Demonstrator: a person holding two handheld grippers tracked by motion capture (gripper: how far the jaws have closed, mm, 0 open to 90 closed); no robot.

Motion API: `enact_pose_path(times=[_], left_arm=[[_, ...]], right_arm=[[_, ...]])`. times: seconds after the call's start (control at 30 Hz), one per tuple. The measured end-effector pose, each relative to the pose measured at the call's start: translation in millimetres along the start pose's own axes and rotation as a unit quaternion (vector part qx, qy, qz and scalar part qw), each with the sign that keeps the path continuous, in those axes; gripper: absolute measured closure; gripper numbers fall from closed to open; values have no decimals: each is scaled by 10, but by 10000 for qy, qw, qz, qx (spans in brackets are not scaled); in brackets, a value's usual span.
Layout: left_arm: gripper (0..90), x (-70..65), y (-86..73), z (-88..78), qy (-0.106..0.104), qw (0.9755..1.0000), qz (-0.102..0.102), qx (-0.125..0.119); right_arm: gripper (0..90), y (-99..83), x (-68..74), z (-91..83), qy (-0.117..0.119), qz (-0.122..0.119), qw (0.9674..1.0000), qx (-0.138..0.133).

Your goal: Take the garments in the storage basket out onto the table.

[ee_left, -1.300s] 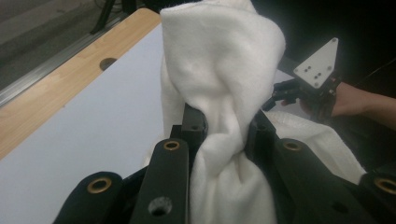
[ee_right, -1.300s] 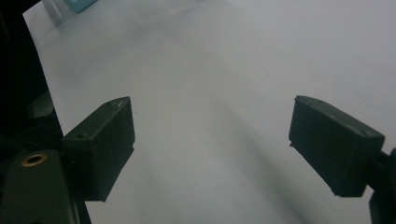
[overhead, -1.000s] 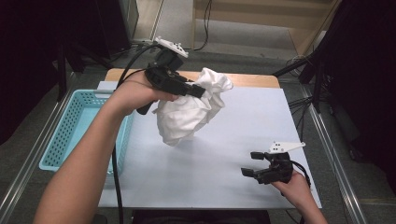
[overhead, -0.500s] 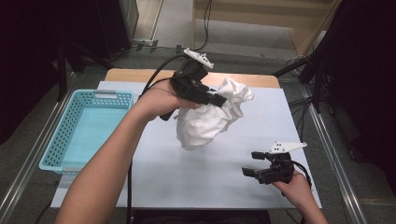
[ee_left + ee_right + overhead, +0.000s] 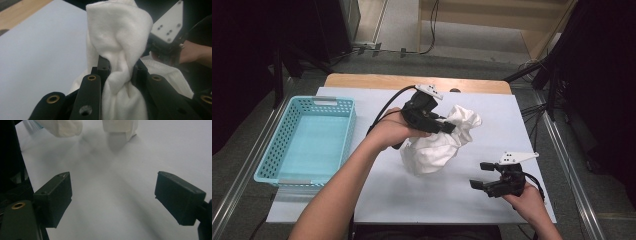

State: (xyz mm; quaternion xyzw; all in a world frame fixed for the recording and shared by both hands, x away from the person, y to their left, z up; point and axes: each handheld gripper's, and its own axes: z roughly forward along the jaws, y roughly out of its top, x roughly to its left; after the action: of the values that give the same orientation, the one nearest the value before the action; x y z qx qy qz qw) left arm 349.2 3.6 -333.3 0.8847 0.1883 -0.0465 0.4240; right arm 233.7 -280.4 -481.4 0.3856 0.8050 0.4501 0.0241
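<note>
A bunched white cloth (image 5: 439,142) hangs over the middle of the white table, its lower end down by the surface. My left gripper (image 5: 451,127) is shut on the cloth's upper part; in the left gripper view the cloth (image 5: 117,50) is pinched between the two black jaws and bulges out above them. My right gripper (image 5: 478,175) rests low near the table's front right, its jaws wide apart with nothing between them. In the right gripper view the cloth's lower ends (image 5: 120,127) hang at the top, beyond the gripper (image 5: 112,197).
A light blue plastic basket (image 5: 277,155) stands at the table's left edge with nothing in it. A wooden strip (image 5: 412,82) runs along the far edge. Black cables trail from both grippers. Dark stands and floor surround the white table (image 5: 387,200).
My left gripper has carried the cloth to the right and downward, from above the table's far middle toward its centre. The right gripper has stayed in place.
</note>
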Motion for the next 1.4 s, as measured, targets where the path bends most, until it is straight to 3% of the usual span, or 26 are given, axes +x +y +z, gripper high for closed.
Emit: enact_pose_path(times=[0.53,0.87,1.03,1.2,1.33,1.4], left_arm=[[743,199,-443,339,275,9991,-316,21],[733,266,-754,468,412,9986,-336,57],[721,343,-941,507,365,9978,-548,-32],[714,406,-1009,555,495,9970,-582,76],[682,437,-1077,617,579,9964,-573,216],[614,440,-1090,631,595,9966,-551,147]], right_arm=[[128,-1,-45,-14,-47,13,10000,-77],[128,21,-37,29,-21,-14,10000,-7],[128,59,-36,64,13,31,10000,-85],[128,88,-33,105,49,25,10000,-71],[128,78,-20,103,30,-24,10000,-30],[128,69,-13,97,32,-21,10000,-5]])
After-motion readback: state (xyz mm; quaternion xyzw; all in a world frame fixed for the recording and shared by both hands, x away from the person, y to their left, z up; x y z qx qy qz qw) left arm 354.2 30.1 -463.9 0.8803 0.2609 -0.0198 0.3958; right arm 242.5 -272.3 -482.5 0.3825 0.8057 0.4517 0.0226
